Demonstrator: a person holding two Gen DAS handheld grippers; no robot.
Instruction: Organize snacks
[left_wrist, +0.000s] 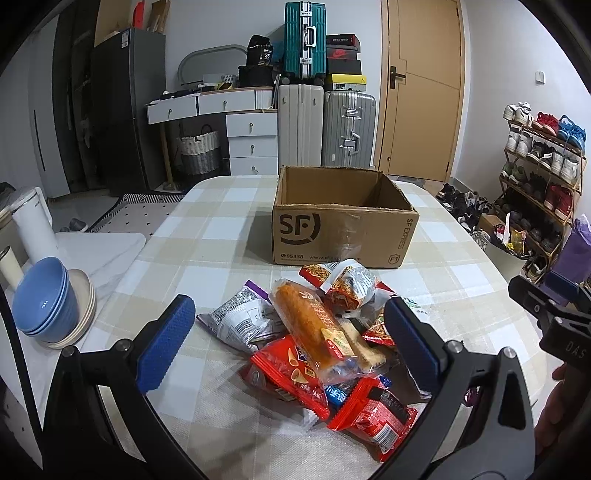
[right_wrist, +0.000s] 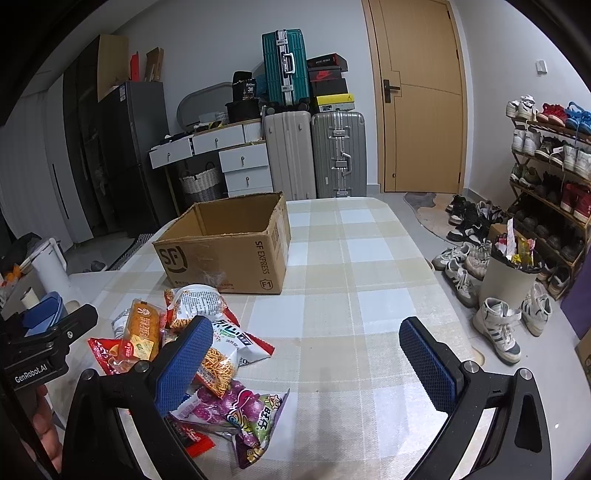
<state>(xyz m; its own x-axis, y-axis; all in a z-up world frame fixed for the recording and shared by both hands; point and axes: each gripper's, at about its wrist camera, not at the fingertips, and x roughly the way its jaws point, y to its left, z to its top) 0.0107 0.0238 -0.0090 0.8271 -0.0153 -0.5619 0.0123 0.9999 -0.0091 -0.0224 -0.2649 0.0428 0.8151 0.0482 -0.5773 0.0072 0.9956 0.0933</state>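
Two grippers hang spread wide and empty above a checked tablecloth. Nearest, the left gripper straddles the snack pile, where a long orange bread roll packet lies with its axis from 11 to 5 o'clock, so this hand looks better placed. The right gripper has the pile at its 9 o'clock. Farther off at 12 o'clock, the open SF Express carton appears empty.

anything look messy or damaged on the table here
The snack packets lie in a loose overlapping heap instead of in the cardboard box, whose visible inside looks empty. The box's top edge looks ragged, its front scuffed. Nothing spilled.
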